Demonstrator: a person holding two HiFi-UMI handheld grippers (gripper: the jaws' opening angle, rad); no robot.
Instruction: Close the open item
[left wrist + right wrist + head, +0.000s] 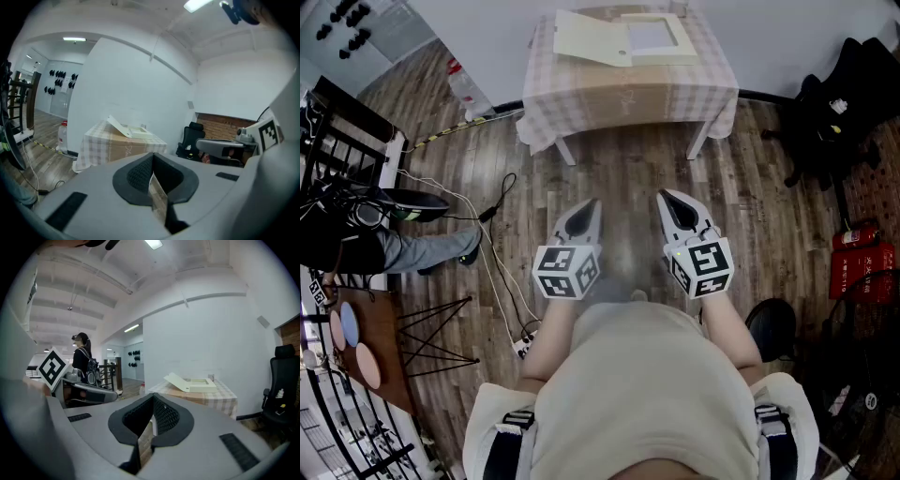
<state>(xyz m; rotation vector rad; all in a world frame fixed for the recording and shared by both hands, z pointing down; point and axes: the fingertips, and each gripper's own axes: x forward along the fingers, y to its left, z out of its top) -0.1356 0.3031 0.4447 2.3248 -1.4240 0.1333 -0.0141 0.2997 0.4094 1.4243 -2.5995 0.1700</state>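
Seen from the head camera, a person stands on a wood-plank floor holding a grey two-jaw tool in each hand, close to the chest. The left gripper has its jaws pressed together with nothing between them. The right gripper looks the same in its own view, jaws together and empty. Straight ahead at twelve o'clock, well apart from both grippers, stands a small table draped in a pale checked cloth. On it lies the flat cream cardboard box, and its hinged cream lid is thrown open toward the box's nine o'clock side. In the left gripper view the lid slants up and away from the tray. The box sits slightly to the eleven o'clock side of the left gripper's jaws and toward one o'clock of the right gripper's jaws. The closing has not begun, so the step in hand is probably the approach. To do it well, walk up until the table edge is near. Then bring the left gripper round to the lid's far nine o'clock edge, with its jaws kept together as a blunt pusher. Sweep the lid over toward three o'clock in an arc about its hinge. Meanwhile the right gripper could rest on the tray's three o'clock rim, so the light box does not slide on the cloth.
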